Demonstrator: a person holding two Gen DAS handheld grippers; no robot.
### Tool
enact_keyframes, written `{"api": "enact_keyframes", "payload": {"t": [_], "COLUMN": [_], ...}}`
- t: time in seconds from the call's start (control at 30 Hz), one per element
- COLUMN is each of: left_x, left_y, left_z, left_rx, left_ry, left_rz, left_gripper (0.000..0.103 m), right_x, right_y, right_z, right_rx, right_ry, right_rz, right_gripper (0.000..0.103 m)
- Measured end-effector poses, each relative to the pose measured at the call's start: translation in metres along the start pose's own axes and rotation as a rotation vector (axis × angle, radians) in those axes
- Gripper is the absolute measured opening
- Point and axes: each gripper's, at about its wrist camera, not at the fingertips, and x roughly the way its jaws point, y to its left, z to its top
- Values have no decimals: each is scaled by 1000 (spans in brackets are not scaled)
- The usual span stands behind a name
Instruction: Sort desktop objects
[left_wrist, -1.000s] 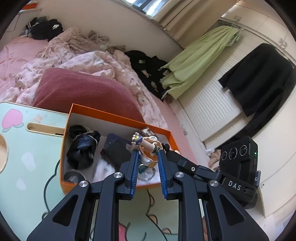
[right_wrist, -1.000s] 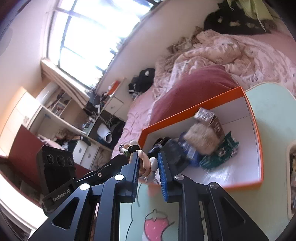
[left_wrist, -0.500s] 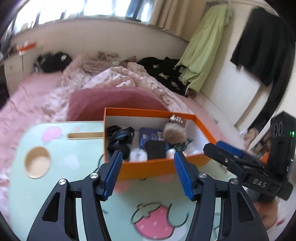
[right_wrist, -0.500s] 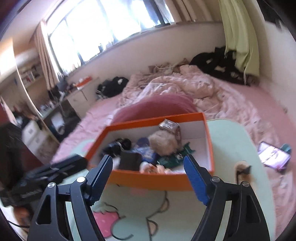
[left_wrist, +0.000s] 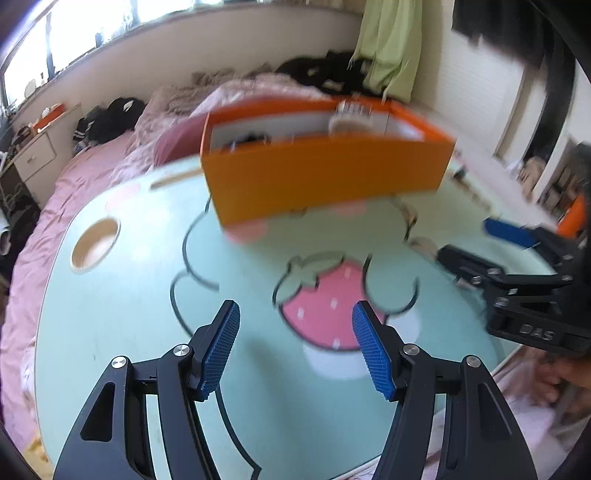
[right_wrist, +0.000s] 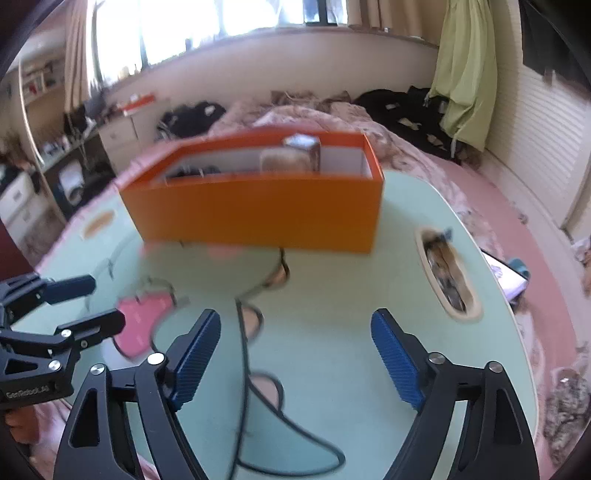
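Figure I had pinched a second ago is dropped in the orange box (left_wrist: 325, 177); my left hand-held gripper (left_wrist: 295, 339) and right hand-held gripper (right_wrist: 295, 354), both empty and opening wide, back off over the bench (left_wrist: 122, 314) short of it, looks nearly sorted.

The right claw (right_wrist: 295, 354) hangs over the pale green surface (right_wrist: 351, 295), its blue-padded jaws opening with nothing between them but bare tabletop and a black printed line. Straight ahead of the claw, well apart from it, stands the orange box (right_wrist: 255, 214), blurred; a fluffy tan thing (right_wrist: 284, 160) and a small dark carton (right_wrist: 303, 146) show above its near wall. Left of the claw, the left claw (right_wrist: 85, 302) reaches in over a pink strawberry print (right_wrist: 142, 317), its jaws apart. Right of the claw, an oval slot (right_wrist: 445, 273) is cut in the surface. Beyond the box lies a bed (right_wrist: 332, 110) with pink bedding.
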Motion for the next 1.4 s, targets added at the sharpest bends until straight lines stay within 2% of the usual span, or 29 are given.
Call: {"api": "enact_keyframes", "payload": {"t": [0.07,0.1,0.13,0.2,0.23,1.4], "left_x": [0,1,2,6,8,5], "left_y": [1,3,4,8,8,4], "left_z": [-6,-7,-8,-8,-9,-8], "left_rx": [-18,-29,-39,-55,-60,-35], "left_ry": [-8,-6,-4,6,8,-22], "left_rz": [1,14,14,19,18,-3], "left_gripper": [81,84,87,101,103,103], "right_x": [1,-1,-1,-2,-2,-8], "right_y": [1,-2,-5,-10,-10,-5], "right_z": [-8,-13,-17,-21,-21,-21], "right_rx": [-11,0,12,25,26,18], "right_ry": [10,-4,-12,-32,-37,-55], "right_rz": [-39,-47,-52,-43,-39,-39], "right_gripper": [91,95,103,103,103,103]}}
